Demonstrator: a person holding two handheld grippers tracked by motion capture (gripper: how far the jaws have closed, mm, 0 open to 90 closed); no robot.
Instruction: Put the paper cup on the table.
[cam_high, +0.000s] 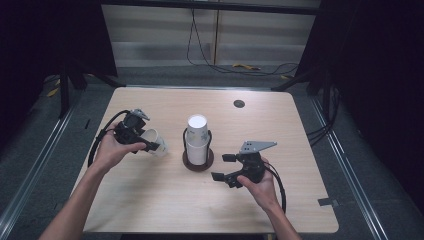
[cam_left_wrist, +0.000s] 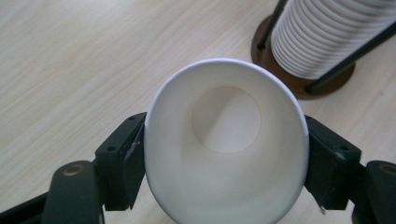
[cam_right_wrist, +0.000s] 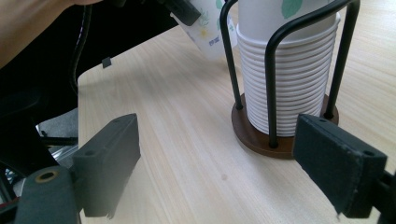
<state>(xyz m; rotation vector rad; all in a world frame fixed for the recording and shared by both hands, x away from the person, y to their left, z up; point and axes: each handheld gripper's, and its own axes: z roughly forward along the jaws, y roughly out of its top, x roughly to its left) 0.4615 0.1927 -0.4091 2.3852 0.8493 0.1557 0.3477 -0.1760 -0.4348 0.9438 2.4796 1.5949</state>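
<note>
Tabletop; left fingers (cam_left_wrist: 126, 163) around cup (cam_left_wrist: 226, 149)

Left tool (cam_high: 156, 145) tilted, jaws partly apart; right tool (cam_high: 222, 167) low, jaws wide apart.

Matt white paper cup (cam_left_wrist: 224, 154), pale wood-grain table (cam_high: 150, 200) w/ smooth finish, black wire holder (cam_right_wrist: 280, 70), dark wood base (cam_right_wrist: 257, 135)

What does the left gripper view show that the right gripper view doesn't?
Left gripper view alone: the inside and flat bottom of the single paper cup, squeezed oval between the left gripper fingers.

Right gripper view alone: the open right gripper with nothing between its fingers, and the cup's printed outside.

Both: the stacked cups in the wire holder on the wooden table.
</note>
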